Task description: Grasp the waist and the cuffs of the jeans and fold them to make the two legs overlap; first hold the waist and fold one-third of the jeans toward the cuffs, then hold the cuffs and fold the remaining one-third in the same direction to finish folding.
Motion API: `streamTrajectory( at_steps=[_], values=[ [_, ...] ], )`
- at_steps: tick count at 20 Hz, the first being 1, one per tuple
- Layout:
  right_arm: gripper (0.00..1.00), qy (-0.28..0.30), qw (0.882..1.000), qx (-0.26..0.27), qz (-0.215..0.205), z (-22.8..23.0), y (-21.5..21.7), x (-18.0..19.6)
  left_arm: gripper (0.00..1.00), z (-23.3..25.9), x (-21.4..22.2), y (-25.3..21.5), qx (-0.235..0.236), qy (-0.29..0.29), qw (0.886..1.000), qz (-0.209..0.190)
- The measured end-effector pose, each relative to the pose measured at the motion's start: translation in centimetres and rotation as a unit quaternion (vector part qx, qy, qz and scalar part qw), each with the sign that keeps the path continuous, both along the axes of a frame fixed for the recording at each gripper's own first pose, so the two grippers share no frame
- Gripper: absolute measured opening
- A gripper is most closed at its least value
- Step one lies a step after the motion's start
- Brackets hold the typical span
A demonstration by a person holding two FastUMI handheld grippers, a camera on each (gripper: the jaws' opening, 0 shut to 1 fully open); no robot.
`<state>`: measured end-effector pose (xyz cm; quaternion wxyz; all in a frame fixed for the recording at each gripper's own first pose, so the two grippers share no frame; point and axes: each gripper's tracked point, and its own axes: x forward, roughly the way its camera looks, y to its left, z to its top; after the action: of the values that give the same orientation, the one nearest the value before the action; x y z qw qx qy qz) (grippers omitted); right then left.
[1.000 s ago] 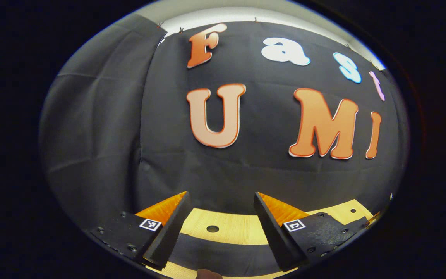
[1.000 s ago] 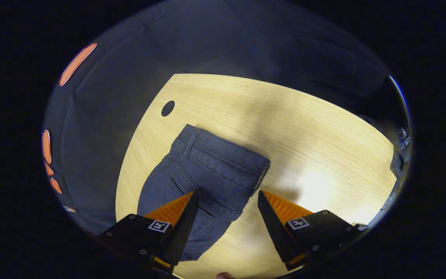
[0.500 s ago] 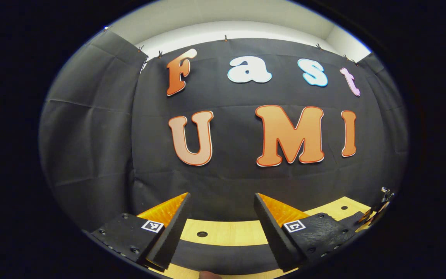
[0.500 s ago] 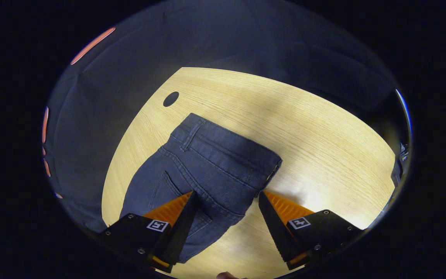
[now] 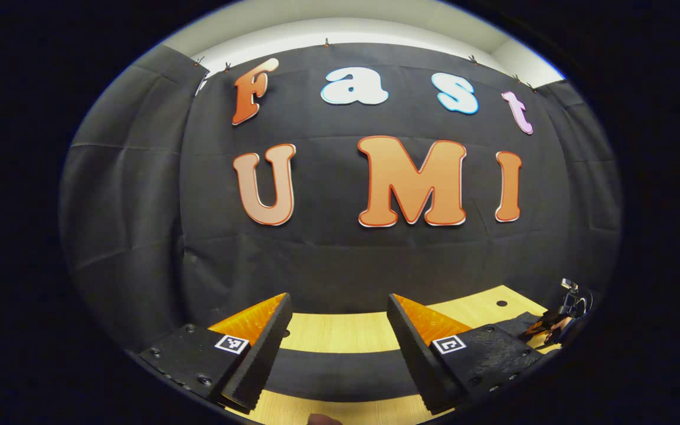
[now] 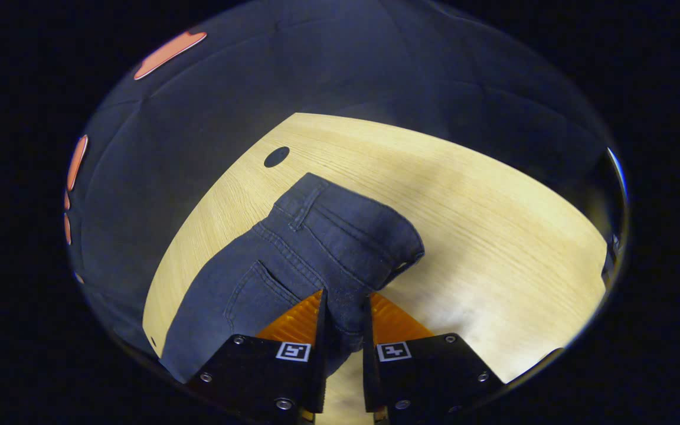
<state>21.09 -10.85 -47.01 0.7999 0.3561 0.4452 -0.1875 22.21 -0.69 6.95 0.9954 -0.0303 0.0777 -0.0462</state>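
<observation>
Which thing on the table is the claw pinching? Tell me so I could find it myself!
Look at the big pale wooden table in the right gripper view. Lying on it, near a small dark round hole in the wood, are the dark blue jeans. They are the only cloth thing on the table, with a stitched waistband and back pocket, and the right claw pinches a bunch of their fabric.

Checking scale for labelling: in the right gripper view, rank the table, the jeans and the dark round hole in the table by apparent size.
1. table
2. jeans, pinched by the right hand-held gripper
3. hole, by far the smallest
</observation>
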Motion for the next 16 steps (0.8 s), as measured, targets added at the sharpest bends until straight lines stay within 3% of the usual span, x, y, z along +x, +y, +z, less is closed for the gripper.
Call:
streamTrajectory(
  at_steps=[5, 11, 16],
  values=[
    [0.26, -0.04, 0.999, -0.003, -0.008, 3.0, 0.1, 0.3, 0.96, -0.6, -0.7, -2.4, 0.005, 0.012, 1.0, -0.018],
    [0.25, -0.107, 0.989, -0.095, 0.028, 10.4, 1.6, 0.4, 0.96, -0.6, 0.5, -3.8, -0.013, 0.004, 0.998, -0.058],
    [0.26, -0.142, 0.98, -0.133, 0.045, 14.7, 3.4, 0.6, 0.96, -0.8, 1.0, -1.6, -0.034, -0.004, 0.997, -0.072]
  ],
)
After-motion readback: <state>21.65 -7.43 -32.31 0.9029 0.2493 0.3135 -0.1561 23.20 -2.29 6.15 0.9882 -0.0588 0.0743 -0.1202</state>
